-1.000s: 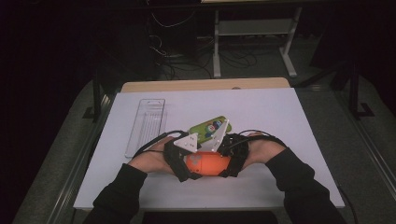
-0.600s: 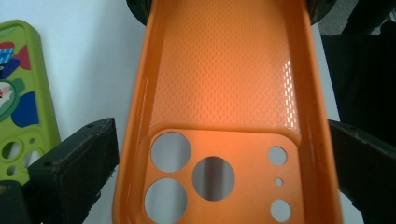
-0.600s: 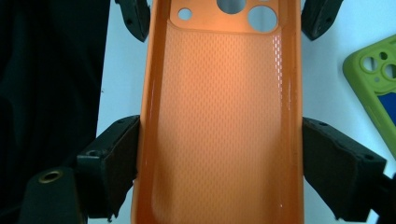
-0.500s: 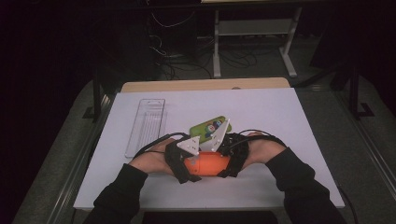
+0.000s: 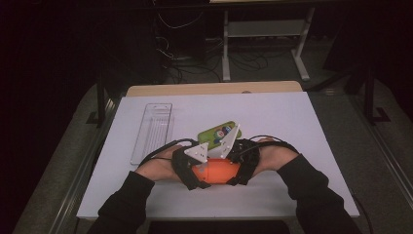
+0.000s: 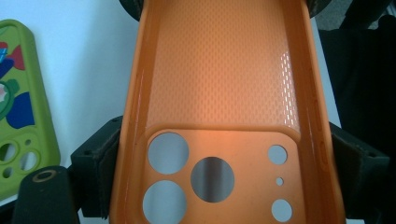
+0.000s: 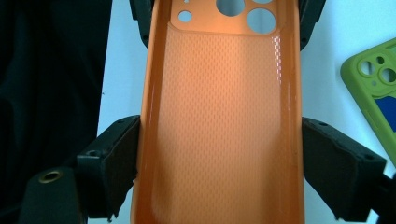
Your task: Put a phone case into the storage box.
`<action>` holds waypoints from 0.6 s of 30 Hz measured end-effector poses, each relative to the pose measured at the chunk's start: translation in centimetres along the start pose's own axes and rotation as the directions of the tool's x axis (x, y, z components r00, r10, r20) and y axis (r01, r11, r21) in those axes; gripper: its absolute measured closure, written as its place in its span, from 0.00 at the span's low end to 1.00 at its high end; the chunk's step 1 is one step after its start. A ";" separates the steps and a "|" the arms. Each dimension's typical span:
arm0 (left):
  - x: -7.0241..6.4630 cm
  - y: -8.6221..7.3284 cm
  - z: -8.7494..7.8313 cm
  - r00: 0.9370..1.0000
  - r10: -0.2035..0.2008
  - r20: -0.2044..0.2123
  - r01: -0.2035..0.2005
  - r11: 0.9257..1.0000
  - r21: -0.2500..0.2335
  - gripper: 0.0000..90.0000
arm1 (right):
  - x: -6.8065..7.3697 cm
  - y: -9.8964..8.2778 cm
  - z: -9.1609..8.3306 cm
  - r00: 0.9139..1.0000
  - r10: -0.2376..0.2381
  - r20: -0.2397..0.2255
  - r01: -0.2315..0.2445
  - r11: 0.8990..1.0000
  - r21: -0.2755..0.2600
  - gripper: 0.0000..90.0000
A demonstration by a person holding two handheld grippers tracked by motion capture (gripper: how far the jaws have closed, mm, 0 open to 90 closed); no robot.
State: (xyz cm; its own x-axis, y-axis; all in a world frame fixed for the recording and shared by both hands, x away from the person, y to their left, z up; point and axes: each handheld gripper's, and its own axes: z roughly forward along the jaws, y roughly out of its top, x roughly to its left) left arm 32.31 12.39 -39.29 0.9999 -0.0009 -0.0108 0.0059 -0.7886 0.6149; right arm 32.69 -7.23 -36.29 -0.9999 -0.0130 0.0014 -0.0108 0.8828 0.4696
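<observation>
Farthest left on my bench (image 5: 292,117) I see a clear plastic tray (image 5: 153,130) lying flat on the white top, well apart from my hands. Next comes my left hand-held gripper (image 5: 203,171); its jaws have just been closing with the orange phone case (image 5: 216,171) between them, and in the left gripper view (image 6: 219,154) the pads now sit against both long walls at the end with the camera holes. So I read it as clamped on that case (image 6: 219,84). The case lies crosswise near my edge of the bench, open side up, its dimpled inside facing the cameras. Just behind it, toward the middle of the bench, a green phone case (image 5: 218,133) with a coloured cartoon print rests on the white top, partly hidden by the grey plates of the grippers; it also shows at the left edge of the left gripper view (image 6: 21,116). My right hand-held gripper (image 5: 233,171) grips the plain end of the orange case (image 7: 219,116), pads (image 7: 116,163) pressed on both side walls.
</observation>
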 end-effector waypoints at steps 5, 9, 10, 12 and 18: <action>0.1 0.1 0.1 1.000 -0.012 0.017 0.012 1.000 -0.009 0.17 | -0.1 -0.1 0.1 1.000 -0.002 0.002 0.002 1.000 0.006 0.17; 0.0 0.3 0.3 1.000 -0.006 0.020 0.005 1.000 0.013 0.17 | 0.1 -0.3 0.5 1.000 0.003 -0.007 -0.003 1.000 0.016 0.16; -0.1 0.3 0.4 1.000 -0.013 0.023 0.012 1.000 0.019 0.17 | 0.1 -0.3 0.6 1.000 0.001 -0.005 -0.001 1.000 0.022 0.16; -0.1 0.4 0.4 1.000 -0.014 0.027 0.014 1.000 0.023 0.18 | 0.2 -0.4 0.7 1.000 0.009 -0.005 -0.009 1.000 0.022 0.16; 0.1 0.4 0.4 0.999 -0.025 0.024 0.024 0.999 0.034 0.18 | -0.2 -1.0 0.1 0.999 0.050 -0.003 -0.051 0.998 -0.046 0.02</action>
State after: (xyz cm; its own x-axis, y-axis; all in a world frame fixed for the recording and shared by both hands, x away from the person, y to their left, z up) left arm 32.40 11.87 -39.38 0.9990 0.0040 -0.0455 0.0300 -0.8089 0.5871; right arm 32.91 -8.05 -36.82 -0.9992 0.0299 0.0281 0.0400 0.8596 0.5094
